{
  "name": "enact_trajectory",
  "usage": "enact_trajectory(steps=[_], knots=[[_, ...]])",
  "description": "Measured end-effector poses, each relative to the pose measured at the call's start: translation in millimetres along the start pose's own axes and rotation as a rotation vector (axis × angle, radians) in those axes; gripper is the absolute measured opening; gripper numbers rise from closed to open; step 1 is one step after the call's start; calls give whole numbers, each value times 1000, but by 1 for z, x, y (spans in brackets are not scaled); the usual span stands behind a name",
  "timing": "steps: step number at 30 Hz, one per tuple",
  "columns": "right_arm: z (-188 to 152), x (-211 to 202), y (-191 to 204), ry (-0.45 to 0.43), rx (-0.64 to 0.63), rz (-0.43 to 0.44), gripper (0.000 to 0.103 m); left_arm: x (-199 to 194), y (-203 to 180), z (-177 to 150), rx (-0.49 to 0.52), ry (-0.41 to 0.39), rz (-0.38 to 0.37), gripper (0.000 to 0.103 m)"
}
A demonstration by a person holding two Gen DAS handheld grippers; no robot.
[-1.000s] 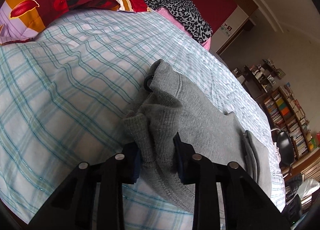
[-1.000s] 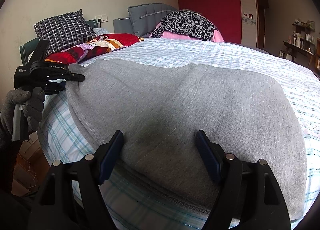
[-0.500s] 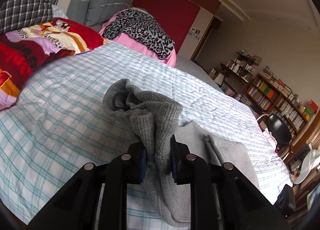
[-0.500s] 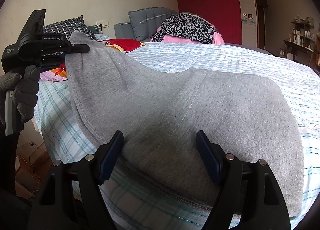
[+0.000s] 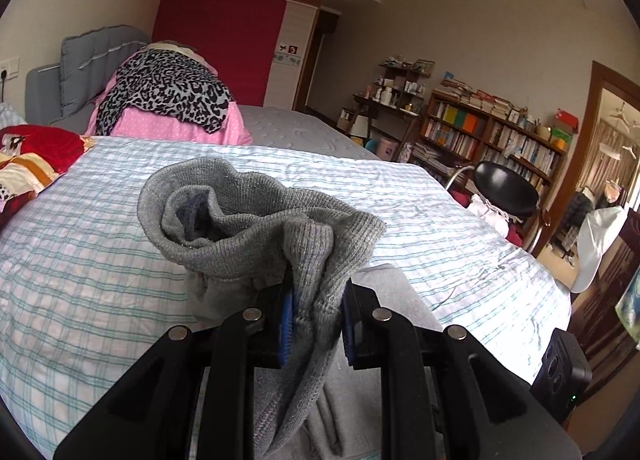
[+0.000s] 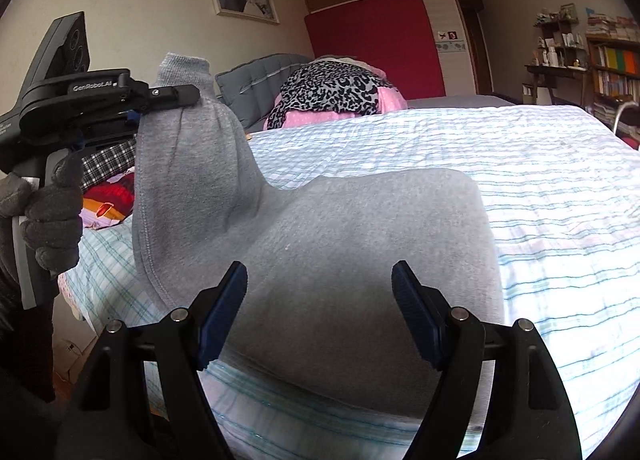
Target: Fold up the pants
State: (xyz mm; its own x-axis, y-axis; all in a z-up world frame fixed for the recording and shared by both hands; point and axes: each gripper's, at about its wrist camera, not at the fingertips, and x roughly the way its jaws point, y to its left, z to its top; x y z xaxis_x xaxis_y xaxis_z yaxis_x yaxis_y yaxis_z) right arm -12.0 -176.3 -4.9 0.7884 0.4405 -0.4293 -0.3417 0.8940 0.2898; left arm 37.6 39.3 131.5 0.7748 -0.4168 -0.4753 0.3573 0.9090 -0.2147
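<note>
The left gripper point(image 5: 316, 324) is clamped on the ribbed end of the gray pants point(image 6: 352, 244), raised off the bed point(image 6: 560, 164); the right gripper point(image 6: 320, 312) gapes above the flat part. Next, probably, carrying that end across to fold.

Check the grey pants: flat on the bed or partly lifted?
Partly lifted. The left tongs are shut on one bunched end of the grey pants, raised off the bed; the rest lies flat.
</note>
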Motion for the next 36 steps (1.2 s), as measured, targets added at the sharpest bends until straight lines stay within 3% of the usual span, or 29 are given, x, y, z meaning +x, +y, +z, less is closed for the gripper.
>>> enact_trajectory(steps=[10, 19, 28, 36], knots=[[-1, -23, -58, -54, 131, -89, 76, 56, -87, -3, 184, 102, -79, 19], [-12, -40, -97, -78, 226, -152, 76, 106, -129, -45, 307, 229, -83, 19], [-14, -45, -108, -84, 234, -170, 75, 128, -138, -93, 436, 285, -24, 19], [0, -39, -115, -65, 251, -118, 75, 133, -158, -131, 640, 199, 91, 20]])
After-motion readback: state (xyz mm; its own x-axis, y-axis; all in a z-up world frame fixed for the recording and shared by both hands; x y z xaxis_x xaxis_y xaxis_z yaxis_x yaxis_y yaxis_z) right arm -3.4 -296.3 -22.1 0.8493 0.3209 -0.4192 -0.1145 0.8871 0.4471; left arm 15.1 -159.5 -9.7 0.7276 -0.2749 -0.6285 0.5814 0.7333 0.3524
